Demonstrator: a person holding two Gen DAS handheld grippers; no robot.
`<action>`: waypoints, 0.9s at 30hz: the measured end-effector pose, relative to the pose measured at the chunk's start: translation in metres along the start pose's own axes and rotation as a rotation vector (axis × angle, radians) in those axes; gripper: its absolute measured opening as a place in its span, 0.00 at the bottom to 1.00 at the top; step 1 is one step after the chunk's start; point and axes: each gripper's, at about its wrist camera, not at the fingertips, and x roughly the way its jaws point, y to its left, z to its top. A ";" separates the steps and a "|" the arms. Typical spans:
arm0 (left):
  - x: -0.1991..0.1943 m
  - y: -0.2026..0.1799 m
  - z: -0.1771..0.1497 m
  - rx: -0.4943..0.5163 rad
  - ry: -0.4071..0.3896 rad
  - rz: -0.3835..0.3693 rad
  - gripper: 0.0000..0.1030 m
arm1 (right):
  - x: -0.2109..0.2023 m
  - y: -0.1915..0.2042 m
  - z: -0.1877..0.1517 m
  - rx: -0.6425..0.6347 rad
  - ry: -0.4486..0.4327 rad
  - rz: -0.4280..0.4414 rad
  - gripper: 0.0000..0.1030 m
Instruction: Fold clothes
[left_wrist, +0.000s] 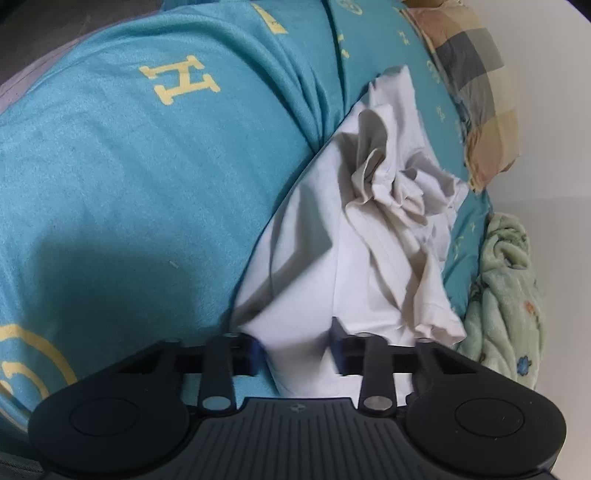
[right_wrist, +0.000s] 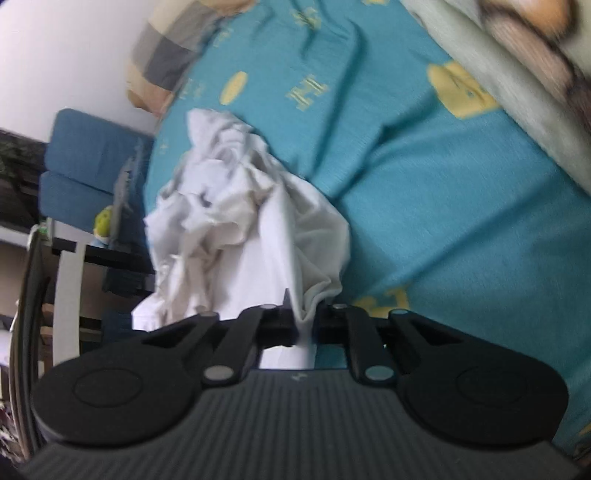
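Right wrist shows right gripper (right_wrist: 303, 325) pinching crumpled white garment (right_wrist: 236, 221).

One white garment (left_wrist: 373, 236) lies crumpled on the bed, which carries one teal bedsheet (left_wrist: 122, 177) printed with yellow letters and rings. One checked pillow (left_wrist: 476, 81) sits at the bed's far edge. One pale green fleece blanket (left_wrist: 502, 280) is bunched at the bed's edge by the wall. Two grippers are in view: one left gripper (left_wrist: 297, 343) and one right gripper (right_wrist: 303, 323). Beyond the bed's edge stand one blue chair (right_wrist: 88, 162) and one dark shelf unit (right_wrist: 99, 254).
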 end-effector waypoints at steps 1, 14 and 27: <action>-0.003 -0.002 0.000 0.007 -0.011 -0.013 0.16 | -0.001 0.002 0.001 -0.011 -0.008 0.009 0.09; -0.093 -0.031 -0.020 0.066 -0.123 -0.217 0.08 | -0.068 0.027 0.011 0.003 -0.103 0.160 0.08; -0.212 -0.007 -0.125 0.040 -0.157 -0.293 0.08 | -0.184 0.011 -0.078 0.060 -0.129 0.223 0.08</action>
